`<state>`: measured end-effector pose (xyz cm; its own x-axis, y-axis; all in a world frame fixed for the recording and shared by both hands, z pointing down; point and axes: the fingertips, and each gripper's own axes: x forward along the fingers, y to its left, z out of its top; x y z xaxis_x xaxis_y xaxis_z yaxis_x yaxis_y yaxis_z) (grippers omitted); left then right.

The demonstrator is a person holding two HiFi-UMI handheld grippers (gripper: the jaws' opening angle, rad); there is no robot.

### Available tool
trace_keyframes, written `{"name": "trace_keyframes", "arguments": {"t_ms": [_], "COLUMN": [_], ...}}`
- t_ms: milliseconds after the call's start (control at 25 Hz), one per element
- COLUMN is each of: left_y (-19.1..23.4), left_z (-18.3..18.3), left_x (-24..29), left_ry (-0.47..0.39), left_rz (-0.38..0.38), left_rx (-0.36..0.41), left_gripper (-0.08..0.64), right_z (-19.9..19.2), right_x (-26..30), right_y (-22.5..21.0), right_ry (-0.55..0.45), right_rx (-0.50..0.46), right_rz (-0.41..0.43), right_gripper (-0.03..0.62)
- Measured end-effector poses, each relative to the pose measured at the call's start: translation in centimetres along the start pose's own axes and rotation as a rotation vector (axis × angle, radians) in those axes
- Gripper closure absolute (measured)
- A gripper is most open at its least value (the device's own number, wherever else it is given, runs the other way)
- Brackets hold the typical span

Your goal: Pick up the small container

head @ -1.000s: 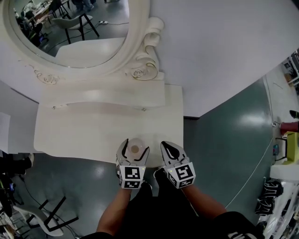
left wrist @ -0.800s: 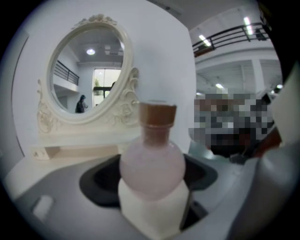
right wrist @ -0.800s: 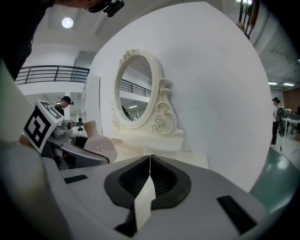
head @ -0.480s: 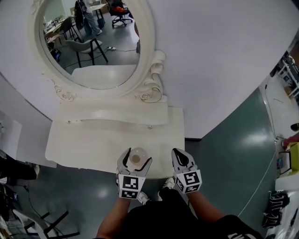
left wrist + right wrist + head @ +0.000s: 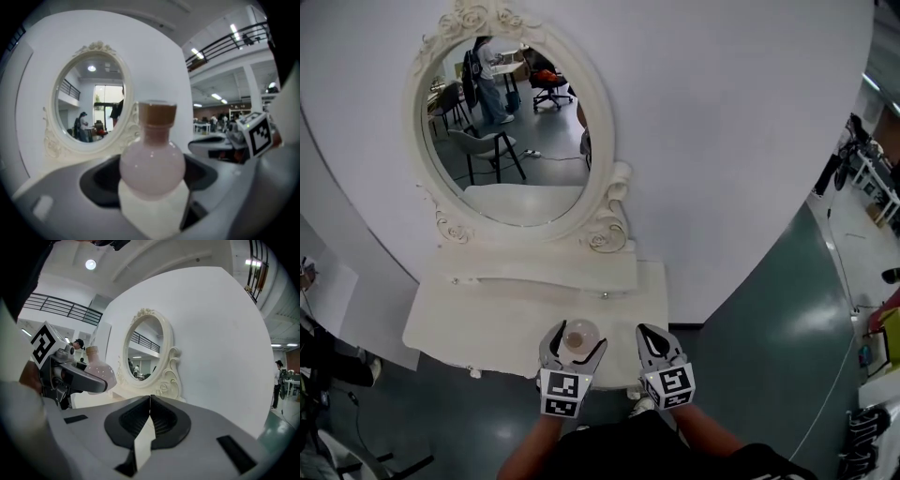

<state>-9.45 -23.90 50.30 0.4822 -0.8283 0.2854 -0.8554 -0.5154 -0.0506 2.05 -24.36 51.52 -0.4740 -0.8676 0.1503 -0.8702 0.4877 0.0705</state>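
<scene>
The small container (image 5: 152,161) is a round pale pink bottle with a cork stopper. My left gripper (image 5: 573,343) is shut on it, jaws pressed to its round belly, and holds it upright above the front edge of the white dressing table (image 5: 487,305). In the head view the small container (image 5: 578,336) shows from above between the jaws. In the right gripper view the small container (image 5: 99,370) sits at the left in the left gripper's jaw. My right gripper (image 5: 652,341) hangs beside it to the right, shut on nothing, its jaws meeting (image 5: 150,401).
An oval mirror (image 5: 508,141) in an ornate white frame stands on the table against a curved white wall (image 5: 722,141). Teal floor (image 5: 769,319) lies to the right. Dark stands and cables (image 5: 319,375) crowd the left edge.
The view has pulled back and up, so the whole mirror now shows. The left gripper still holds the container and both grippers sit lower, at the table's front edge.
</scene>
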Motion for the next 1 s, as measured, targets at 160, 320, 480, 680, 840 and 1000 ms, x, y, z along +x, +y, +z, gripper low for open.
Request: {"name": "trace_keyframes", "arguments": {"t_ms": [160,320,480,680,840,1000], "left_y": [-0.2,-0.4,-0.9,-1.1,-1.0,-0.9], "left_z": [1.5,2.1,2.1,1.9,2.0,1.8], "left_x": [-0.4,-0.6,-0.9,-1.1,-1.1,-1.1], "left_ry": [-0.026,-0.046,-0.048,-0.043,-0.049,-0.048], "left_rz": [-0.004,-0.012,-0.025,-0.029,-0.026,-0.023], "left_rx": [0.023,0.021,0.022,0.019,0.01,0.004], "left_gripper": [0.167,0.167,0.167,0.167,0.167,0.167], "right_z": [1.9,3.0,3.1,3.3,3.3,3.3], "right_x": [-0.1,-0.2,-0.5,-0.6,-0.6,-0.5], "right_y": [0.5,0.7,0.8,0.9,0.8,0.7], "right_ry": [-0.037,-0.057,-0.057,-0.059,-0.058,-0.053], "right_rx": [-0.037,-0.065,-0.072,-0.058,-0.059,-0.056], "right_rz": [0.017,0.031,0.031,0.022,0.011,0.005], "right_gripper": [0.586,0.586,0.586,0.586,0.586,0.586]}}
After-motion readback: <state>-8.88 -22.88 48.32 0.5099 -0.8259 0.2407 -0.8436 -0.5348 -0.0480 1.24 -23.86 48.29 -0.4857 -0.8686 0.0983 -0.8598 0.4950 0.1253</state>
